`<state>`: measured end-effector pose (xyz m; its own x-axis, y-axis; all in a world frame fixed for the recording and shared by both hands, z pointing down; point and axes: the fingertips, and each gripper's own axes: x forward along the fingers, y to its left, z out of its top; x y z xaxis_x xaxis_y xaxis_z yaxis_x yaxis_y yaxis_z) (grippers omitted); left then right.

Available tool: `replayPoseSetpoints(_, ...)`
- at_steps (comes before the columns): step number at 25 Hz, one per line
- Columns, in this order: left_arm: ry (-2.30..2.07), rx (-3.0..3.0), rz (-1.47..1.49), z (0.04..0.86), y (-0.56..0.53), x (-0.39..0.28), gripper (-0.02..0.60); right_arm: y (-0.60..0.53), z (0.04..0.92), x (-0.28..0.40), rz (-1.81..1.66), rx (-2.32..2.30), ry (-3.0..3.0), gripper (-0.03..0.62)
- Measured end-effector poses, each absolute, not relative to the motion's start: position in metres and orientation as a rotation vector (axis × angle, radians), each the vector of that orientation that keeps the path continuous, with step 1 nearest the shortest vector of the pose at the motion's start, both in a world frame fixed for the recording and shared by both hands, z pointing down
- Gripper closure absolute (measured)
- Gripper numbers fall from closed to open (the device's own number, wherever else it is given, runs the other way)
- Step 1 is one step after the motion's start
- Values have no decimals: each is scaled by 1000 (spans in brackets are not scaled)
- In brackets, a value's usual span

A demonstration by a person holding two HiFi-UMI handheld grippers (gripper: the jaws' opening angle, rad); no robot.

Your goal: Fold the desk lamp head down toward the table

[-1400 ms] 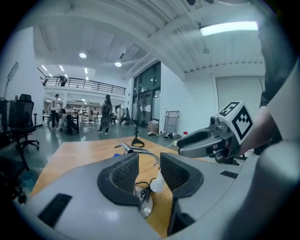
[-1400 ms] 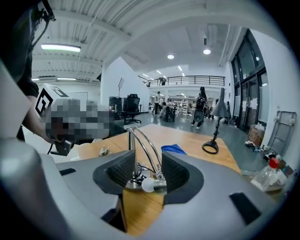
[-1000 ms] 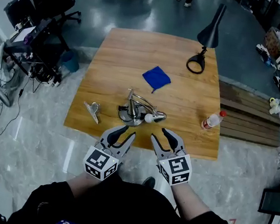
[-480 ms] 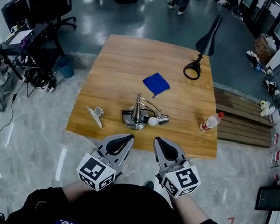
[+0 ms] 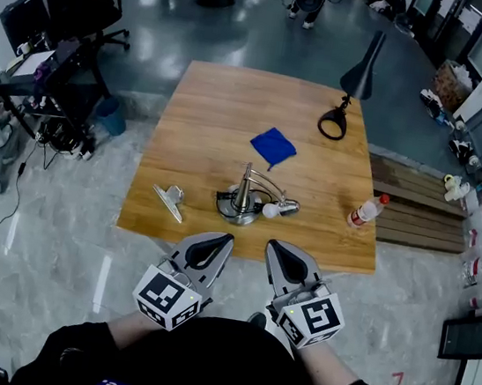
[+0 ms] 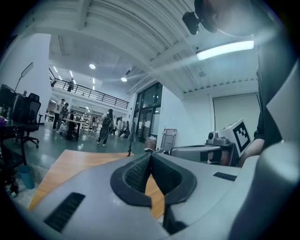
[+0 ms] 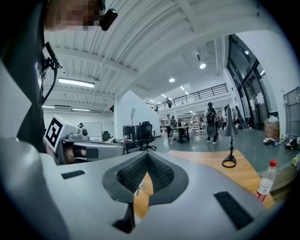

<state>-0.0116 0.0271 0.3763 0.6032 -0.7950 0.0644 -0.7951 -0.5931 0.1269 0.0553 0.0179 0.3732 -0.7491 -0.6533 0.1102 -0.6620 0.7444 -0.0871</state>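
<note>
The silver desk lamp [image 5: 253, 200] stands on the wooden worktop [image 5: 218, 104], close to its near edge. It has a round metal base, a short upright stem and thin bent arms, and its head with a white bulb lies low, to the right of the base. Only the head view shows it whole. In the right gripper view only a small shiny bit appears below the pads (which part, I cannot tell).

Behind the lamp lies a blue cloth [image 5: 273, 146], to its left a metal clip [image 5: 169, 197], and to its right stands a plastic bottle [image 5: 365, 210] with a red cap. Far behind the lamp is a black lamp [image 5: 358, 70] with a cone shade.

In front of the lamp, off the worktop, the left gripper [image 5: 213, 244] and the right gripper [image 5: 279, 253] are held level, side by side. Each has its ribbed pads pressed together on nothing.
</note>
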Motion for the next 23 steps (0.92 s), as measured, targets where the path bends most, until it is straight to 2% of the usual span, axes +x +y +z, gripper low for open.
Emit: replayPoseSetpoints(23, -1348, 2678, 7, 376, 31, -9, 572, 27, 376, 51, 170, 1031, -2847, 589)
